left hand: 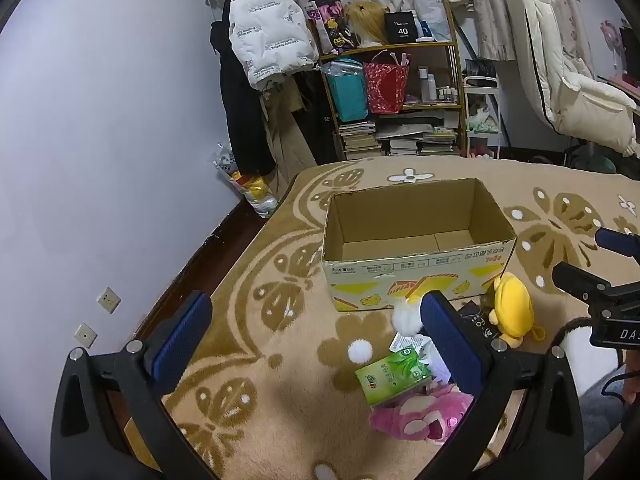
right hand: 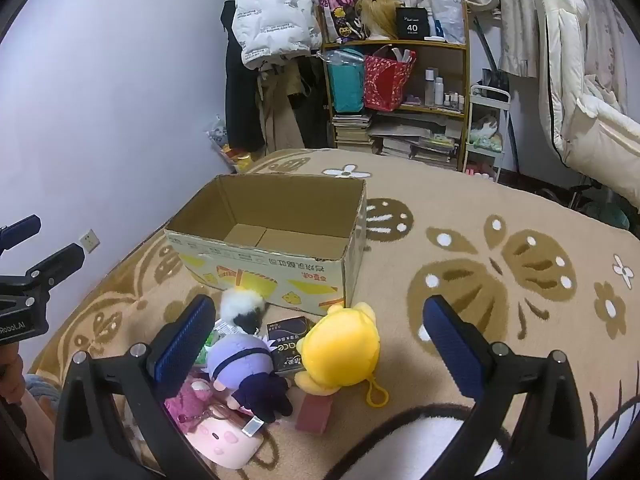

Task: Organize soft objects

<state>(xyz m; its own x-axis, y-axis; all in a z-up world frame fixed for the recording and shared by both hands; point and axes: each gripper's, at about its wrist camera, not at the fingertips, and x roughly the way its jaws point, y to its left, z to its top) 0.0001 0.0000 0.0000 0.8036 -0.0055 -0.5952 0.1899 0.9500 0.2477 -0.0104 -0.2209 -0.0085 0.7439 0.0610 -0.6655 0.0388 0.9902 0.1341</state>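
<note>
Blue-padded fingers of the left gripper are seen spread to their widest, with nothing clasped between them; only carpet and the edge of the toy pile lie below. Likewise, the right gripper is held fully released above the pile, its pads touching nothing. A beige carpet patterned with brown flowers is spread over the floor, and a dark strip of bare floor is left along the pale wall. Behind, a shelf unit crowded with bags, bottles and stacked books is set, beside a hanging white puffer jacket. An open cardboard box is placed on the carpet, its long axis running across the left wrist view, its inside bare. Just in front of it the soft objects are gathered: a yellow plush lying face down with its head toward the box, a purple-haired doll, a pink plush, and a green carton.
</note>
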